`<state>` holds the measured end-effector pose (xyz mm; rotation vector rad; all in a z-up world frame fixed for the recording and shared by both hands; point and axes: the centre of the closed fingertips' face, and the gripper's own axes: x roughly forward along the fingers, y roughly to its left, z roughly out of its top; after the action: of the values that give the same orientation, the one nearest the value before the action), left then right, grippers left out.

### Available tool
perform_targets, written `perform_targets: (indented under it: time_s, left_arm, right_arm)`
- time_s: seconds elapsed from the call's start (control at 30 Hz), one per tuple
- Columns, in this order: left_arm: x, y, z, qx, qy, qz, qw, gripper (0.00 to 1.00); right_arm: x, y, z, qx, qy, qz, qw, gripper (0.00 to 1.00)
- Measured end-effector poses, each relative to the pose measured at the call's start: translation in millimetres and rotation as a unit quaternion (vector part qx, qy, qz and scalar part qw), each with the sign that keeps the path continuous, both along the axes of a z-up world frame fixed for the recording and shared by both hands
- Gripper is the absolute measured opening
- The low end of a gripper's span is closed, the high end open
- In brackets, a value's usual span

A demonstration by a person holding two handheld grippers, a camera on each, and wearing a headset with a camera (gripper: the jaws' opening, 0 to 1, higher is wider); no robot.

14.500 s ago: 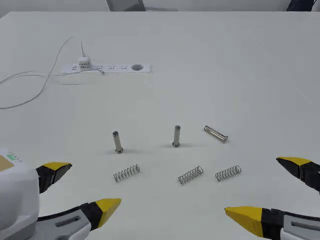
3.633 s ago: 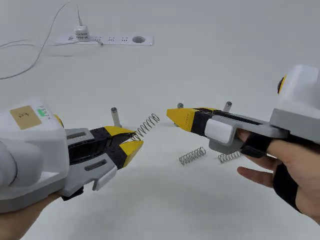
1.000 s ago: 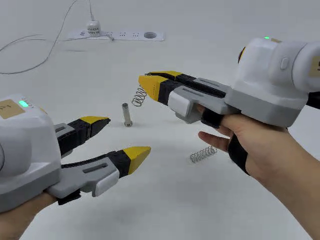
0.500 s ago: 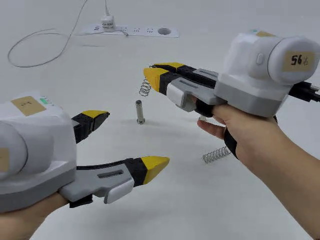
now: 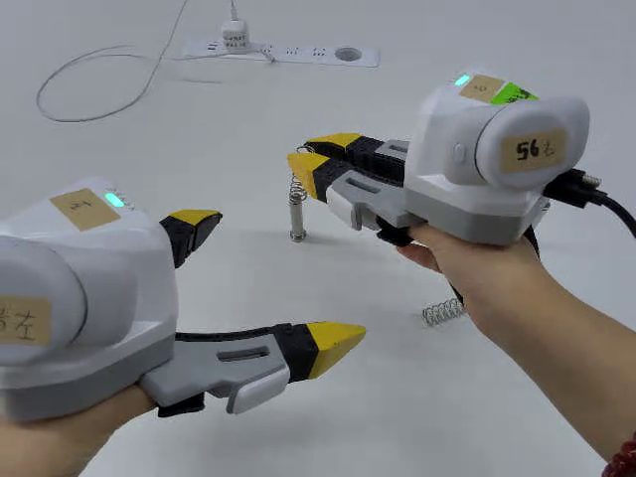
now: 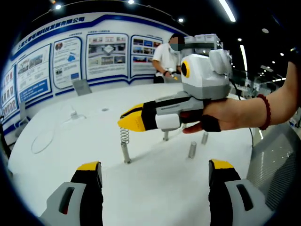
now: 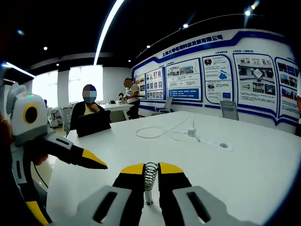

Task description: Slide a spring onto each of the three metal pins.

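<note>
My right gripper point(image 5: 316, 157) point(image 7: 151, 169) is shut on a small coil spring point(image 5: 295, 187) point(image 7: 150, 175), held upright. The spring's lower end meets the top of a standing metal pin point(image 5: 297, 221) point(image 7: 149, 195) point(image 6: 126, 153). From the left gripper view the spring point(image 6: 124, 135) hangs under the right gripper's yellow tip point(image 6: 129, 120). My left gripper point(image 5: 266, 283) point(image 6: 155, 167) stands open and empty, near and left of the pin. Another spring point(image 5: 444, 311) lies on the table under the right hand. A further pin point(image 6: 192, 149) stands behind.
A white power strip point(image 5: 288, 50) with a looping cable point(image 5: 99, 84) lies at the table's far edge. A person sits at a laptop point(image 7: 89, 117) at another table, and another person point(image 6: 167, 59) stands beyond the white table point(image 5: 417, 397).
The right gripper has carried the spring sideways and down until it stands directly over the pin. The left gripper stays open; the head camera has shifted.
</note>
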<state>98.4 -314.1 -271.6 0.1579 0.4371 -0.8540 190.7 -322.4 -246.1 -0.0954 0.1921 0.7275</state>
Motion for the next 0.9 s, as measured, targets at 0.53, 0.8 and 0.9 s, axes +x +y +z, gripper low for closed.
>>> perform_targets:
  time_s: [0.53, 0.8, 0.9]
  left_arm:
    - [-1.4, -0.7, -5.4, 0.009, 0.006, -0.004, 0.9999, 0.95]
    - [-1.6, -0.4, -6.2, 0.01, 0.009, -0.004, 0.9999, 0.94]
    - [-1.7, -0.1, -6.2, 0.01, 0.009, -0.004, 0.9999, 0.94]
  right_arm:
    - [0.1, 5.1, -9.1, -0.036, -0.015, 0.013, 0.9992, 0.11]
    - [-2.1, 8.0, -20.9, -0.07, -0.02, 0.023, 0.9971, 0.11]
    - [-1.3, 8.2, -23.8, -0.071, -0.017, 0.022, 0.9971, 0.11]
